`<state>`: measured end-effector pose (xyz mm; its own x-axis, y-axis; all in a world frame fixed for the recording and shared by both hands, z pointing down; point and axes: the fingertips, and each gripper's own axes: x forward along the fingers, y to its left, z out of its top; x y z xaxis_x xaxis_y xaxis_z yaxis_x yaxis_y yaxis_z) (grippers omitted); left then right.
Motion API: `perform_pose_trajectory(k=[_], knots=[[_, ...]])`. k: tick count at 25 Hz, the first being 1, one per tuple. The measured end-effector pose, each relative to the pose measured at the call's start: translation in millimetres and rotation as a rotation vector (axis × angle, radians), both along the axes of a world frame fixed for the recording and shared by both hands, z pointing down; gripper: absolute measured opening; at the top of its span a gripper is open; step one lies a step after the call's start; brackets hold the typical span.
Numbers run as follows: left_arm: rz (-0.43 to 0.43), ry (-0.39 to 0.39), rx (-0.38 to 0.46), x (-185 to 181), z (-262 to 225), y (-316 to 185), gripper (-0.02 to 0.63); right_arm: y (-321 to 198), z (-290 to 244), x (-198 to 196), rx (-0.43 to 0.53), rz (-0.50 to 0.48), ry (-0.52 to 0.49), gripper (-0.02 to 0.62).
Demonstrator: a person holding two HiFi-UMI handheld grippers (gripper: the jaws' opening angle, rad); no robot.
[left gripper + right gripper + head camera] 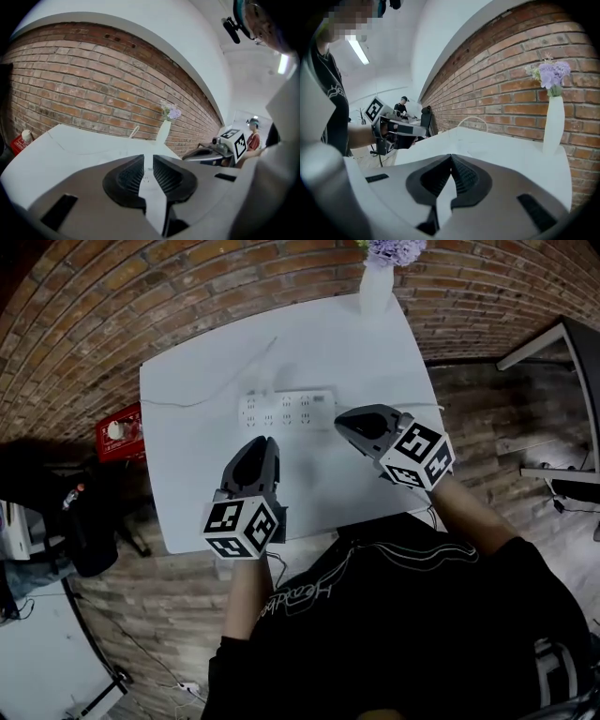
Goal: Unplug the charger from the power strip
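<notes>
On the white counter (pixel 187 456) I see a white power strip (pixel 286 410) near the middle, and a white vase (pixel 377 287) with purple flowers (pixel 396 249) stands at the far edge.

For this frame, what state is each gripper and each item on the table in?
left gripper: open by a narrow gap, nothing between the jaws.
right gripper: shut, empty, near the power strip's right end.
power strip: flat on the table, sockets up; no charger can be made out in it.
cable: slack on the table, left of the strip.
vase: upright at the far edge, holding purple flowers.
</notes>
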<state>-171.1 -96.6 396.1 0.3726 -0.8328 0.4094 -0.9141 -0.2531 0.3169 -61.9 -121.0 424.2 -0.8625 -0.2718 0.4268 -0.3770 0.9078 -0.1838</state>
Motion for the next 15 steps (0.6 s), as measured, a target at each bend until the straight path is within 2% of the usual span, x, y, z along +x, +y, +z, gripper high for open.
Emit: perform_pose_trajectory(k=[5,10,15], knots=[[-0.023,-0.008,-0.042,-12.0,25.6,-19.1,0.094,-15.4,41.9,-12.7,-0.033,-0.047,0.114,-0.005],[-0.037,-0.050,-0.078,-20.0,48.1,-40.4,0.176,-30.7,67.0,-17.4,-0.018,-0.071,0.187,-0.005],[-0.036,-0.078,-0.129,-20.7,70.7,-61.3,0.217,-36.6,87.3,-19.8,-0.008,-0.120,0.265,-0.005]])
